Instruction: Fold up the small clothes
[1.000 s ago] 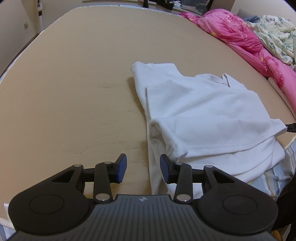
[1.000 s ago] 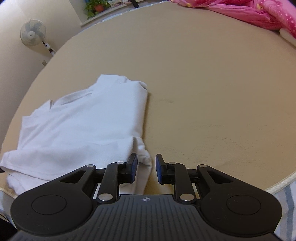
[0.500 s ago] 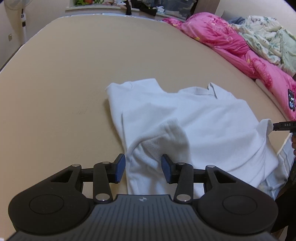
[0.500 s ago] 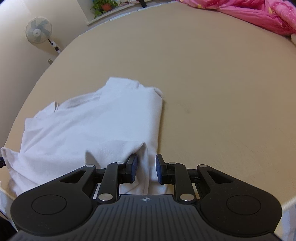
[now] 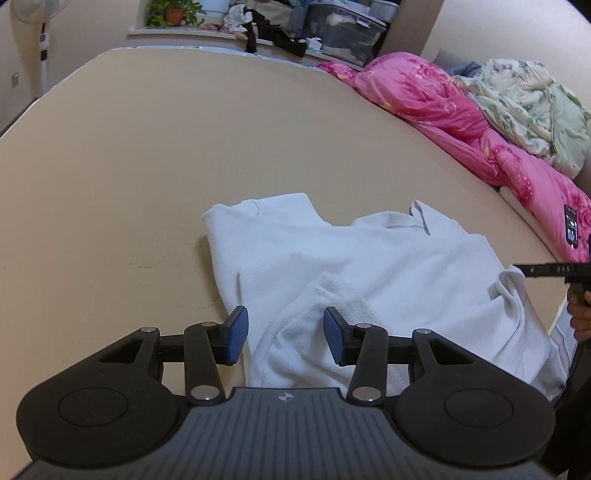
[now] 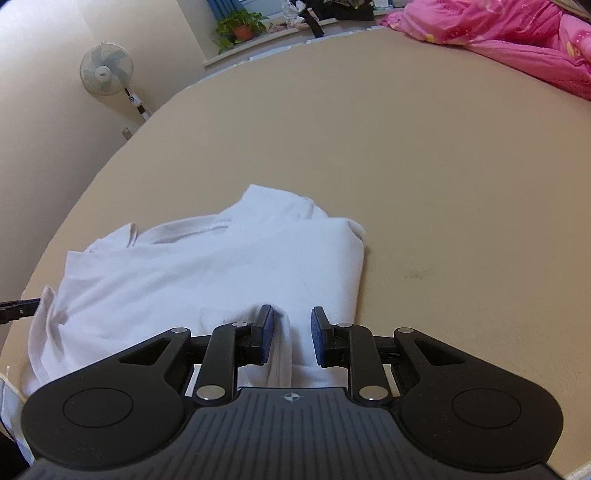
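Note:
A white shirt (image 5: pixel 369 258) (image 6: pixel 221 266) lies on the tan bed surface (image 5: pixel 184 147), collar at the far side. My left gripper (image 5: pixel 284 328) is at its near left hem, with a raised fold of cloth showing its fleecy inside between the blue pads. My right gripper (image 6: pixel 290 328) pinches a ridge of the near right hem. The right gripper's finger (image 5: pixel 535 268) shows in the left wrist view with a cloth peak at its tip. The left gripper's finger (image 6: pixel 14 308) shows the same in the right wrist view.
A pink quilt (image 5: pixel 443 110) (image 6: pixel 517 37) and a pale floral blanket (image 5: pixel 524 103) are heaped along the right side, with a phone (image 5: pixel 571 230) on the quilt. A standing fan (image 6: pixel 107 72) is by the wall. A cluttered ledge with a plant (image 5: pixel 173 14) runs behind the bed.
Both grippers have moved forward over the shirt. The near hem has come up off the bed between the jaws at both corners and travelled toward the collar.

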`<act>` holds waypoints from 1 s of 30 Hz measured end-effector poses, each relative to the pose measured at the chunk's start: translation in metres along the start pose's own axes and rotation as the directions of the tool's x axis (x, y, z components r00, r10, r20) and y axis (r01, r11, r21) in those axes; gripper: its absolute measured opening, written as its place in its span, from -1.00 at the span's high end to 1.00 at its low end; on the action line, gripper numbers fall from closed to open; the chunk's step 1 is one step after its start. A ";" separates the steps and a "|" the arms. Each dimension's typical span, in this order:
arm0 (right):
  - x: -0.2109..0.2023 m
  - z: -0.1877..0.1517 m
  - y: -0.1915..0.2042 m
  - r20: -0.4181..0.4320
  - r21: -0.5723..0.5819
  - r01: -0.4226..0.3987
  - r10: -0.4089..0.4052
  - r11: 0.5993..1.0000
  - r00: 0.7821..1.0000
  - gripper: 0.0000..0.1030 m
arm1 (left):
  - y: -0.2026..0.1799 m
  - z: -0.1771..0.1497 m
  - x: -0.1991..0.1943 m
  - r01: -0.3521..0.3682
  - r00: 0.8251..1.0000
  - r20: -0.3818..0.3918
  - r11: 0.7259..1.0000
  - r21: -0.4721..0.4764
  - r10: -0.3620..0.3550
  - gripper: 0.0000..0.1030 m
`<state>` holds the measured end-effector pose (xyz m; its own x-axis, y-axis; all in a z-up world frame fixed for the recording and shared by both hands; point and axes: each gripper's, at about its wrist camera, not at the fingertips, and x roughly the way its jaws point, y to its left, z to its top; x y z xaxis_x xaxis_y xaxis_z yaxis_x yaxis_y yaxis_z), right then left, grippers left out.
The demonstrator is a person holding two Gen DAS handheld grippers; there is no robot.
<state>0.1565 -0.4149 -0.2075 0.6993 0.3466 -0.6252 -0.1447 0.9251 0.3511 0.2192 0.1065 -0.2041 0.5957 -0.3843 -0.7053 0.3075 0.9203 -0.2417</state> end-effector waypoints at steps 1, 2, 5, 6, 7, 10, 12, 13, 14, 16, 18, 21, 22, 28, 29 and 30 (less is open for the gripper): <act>-0.001 0.001 0.000 0.007 -0.002 0.001 -0.001 1.000 1.000 0.55 | -0.001 0.000 0.001 0.004 1.000 -0.002 1.000 0.006 -0.004 0.04; -0.003 0.002 0.000 0.013 -0.003 -0.001 0.001 1.000 1.000 0.54 | -0.002 0.000 0.002 0.010 1.000 -0.005 1.000 0.014 -0.010 0.04; -0.003 0.002 -0.002 0.012 -0.001 -0.010 0.010 1.000 1.000 0.52 | -0.007 0.000 0.006 0.027 1.000 -0.014 0.999 0.047 -0.027 0.04; -0.002 0.001 -0.002 0.004 -0.003 -0.012 0.012 1.000 1.000 0.51 | -0.008 0.001 0.008 0.030 0.999 -0.019 0.998 0.058 -0.029 0.05; -0.002 0.000 -0.002 -0.004 -0.011 -0.011 0.011 1.000 1.000 0.51 | -0.009 0.001 0.010 0.030 0.999 -0.024 0.997 0.070 -0.029 0.06; -0.001 -0.002 0.000 -0.015 -0.037 -0.005 0.004 0.999 1.000 0.51 | -0.012 0.001 0.016 0.028 0.999 -0.044 0.995 0.099 -0.023 0.52; 0.000 -0.003 0.001 -0.018 -0.041 -0.005 0.004 0.999 1.000 0.51 | -0.013 0.002 0.016 0.039 0.999 -0.040 0.992 0.121 -0.034 0.81; 0.000 -0.002 0.001 -0.015 -0.042 -0.001 0.000 0.999 1.000 0.51 | -0.012 0.005 0.010 0.026 1.000 0.007 0.993 0.118 -0.027 0.82; -0.001 -0.002 0.000 -0.009 -0.042 0.006 -0.007 0.999 1.000 0.51 | -0.005 0.010 0.001 0.015 0.997 0.073 0.998 0.062 -0.020 0.83; -0.002 -0.001 -0.003 0.005 -0.024 0.019 -0.019 1.000 1.000 0.51 | 0.029 0.017 -0.013 0.024 0.984 0.179 0.981 -0.190 0.011 0.84; -0.002 0.000 -0.005 0.012 0.000 0.035 -0.035 0.999 0.999 0.51 | 0.048 0.013 -0.006 0.007 0.990 0.136 0.950 -0.313 0.038 0.85; -0.002 0.001 -0.009 0.016 0.017 0.048 -0.048 0.999 0.999 0.51 | 0.036 0.010 0.006 -0.037 0.996 0.066 0.972 -0.231 0.054 0.84; -0.003 0.001 -0.011 0.015 0.024 0.040 -0.040 0.999 0.999 0.51 | 0.032 0.009 0.006 -0.036 0.996 0.069 0.976 -0.215 0.052 0.84; -0.001 0.003 -0.013 0.007 0.049 0.007 -0.007 0.999 1.000 0.36 | 0.032 0.008 0.011 -0.030 0.998 0.054 0.971 -0.237 0.044 0.80; 0.001 0.002 -0.011 -0.004 0.040 0.009 -0.008 0.999 1.000 0.36 | 0.035 0.008 0.013 -0.031 0.998 0.048 0.971 -0.237 0.043 0.77; 0.004 0.002 -0.008 -0.014 0.024 0.010 -0.010 1.000 1.000 0.36 | 0.034 0.008 0.015 -0.032 0.998 0.043 0.972 -0.233 0.044 0.71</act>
<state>0.1618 -0.4214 -0.2116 0.6907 0.3397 -0.6384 -0.1204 0.9245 0.3616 0.2443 0.1319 -0.2177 0.6402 -0.3465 -0.6857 0.1063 0.9239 -0.3676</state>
